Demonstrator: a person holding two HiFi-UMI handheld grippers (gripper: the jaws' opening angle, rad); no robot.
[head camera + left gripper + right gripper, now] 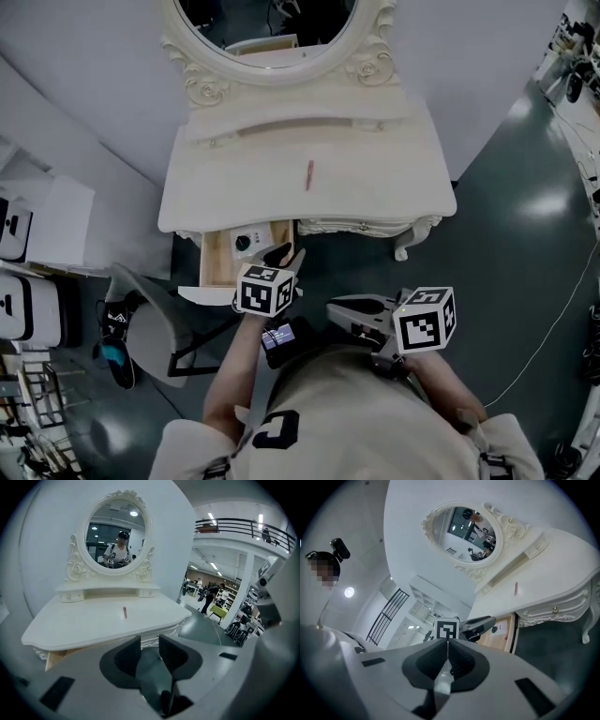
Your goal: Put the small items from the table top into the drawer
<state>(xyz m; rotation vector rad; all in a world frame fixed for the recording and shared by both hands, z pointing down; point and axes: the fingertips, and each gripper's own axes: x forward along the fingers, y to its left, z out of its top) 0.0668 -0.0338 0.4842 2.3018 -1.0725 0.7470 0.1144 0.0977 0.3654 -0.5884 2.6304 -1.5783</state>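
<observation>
From the head view, a white bench (pixel 234 183) with an oval mirror (pixel 272 37) stands against the wall. A small red stick (pixel 309 174) lies alone near the middle of the bench top. The drawer (pixel 217 265) under the top's left part is pulled open, and a round dark item (pixel 244 243) sits inside it, perhaps a small jar; it is too small to tell. The left hand-held gripper (pixel 284 253) hangs over the drawer's right edge. The right hand-held gripper (pixel 333 307) is lower, off the bench and close to the person's body.

In the left gripper view, the jaws are spread with nothing between them. The red stick lies well ahead on the bench top, apart from them.

In the right gripper view, the jaws are pressed together and hold nothing. The left hand-held gripper shows beyond them, in front of the open drawer.
</observation>
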